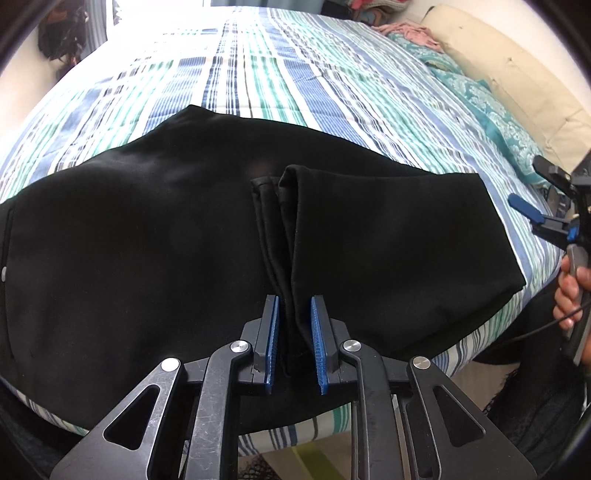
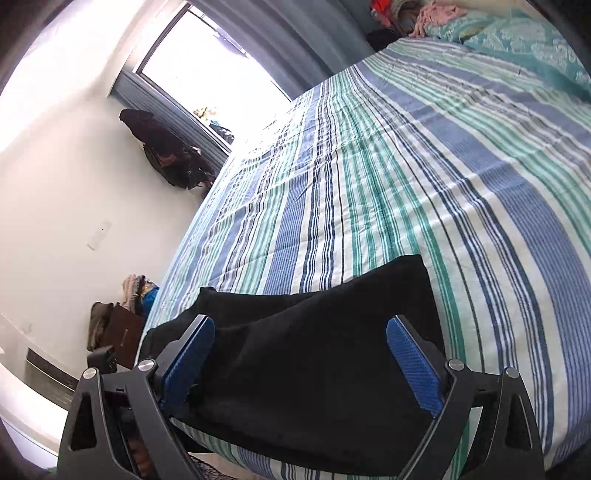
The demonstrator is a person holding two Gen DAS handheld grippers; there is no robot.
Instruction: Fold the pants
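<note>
Black pants (image 1: 147, 236) lie spread across the near edge of a striped bed (image 1: 280, 74). My left gripper (image 1: 295, 306) is shut on a bunched fold of the pants' leg end (image 1: 284, 221) and holds it above the rest of the fabric. My right gripper (image 2: 301, 326) is open and empty, its blue pads (image 2: 413, 365) wide apart above the right end of the pants (image 2: 314, 369). The right gripper also shows at the right edge of the left wrist view (image 1: 535, 192), beside the bed and apart from the pants.
Teal patterned pillows (image 1: 487, 110) and a cream headboard (image 1: 517, 74) lie along the bed's right side. Pink clothes (image 1: 410, 29) sit at the far corner. A window (image 2: 207, 70) and hanging dark clothes (image 2: 166, 151) are on the left wall.
</note>
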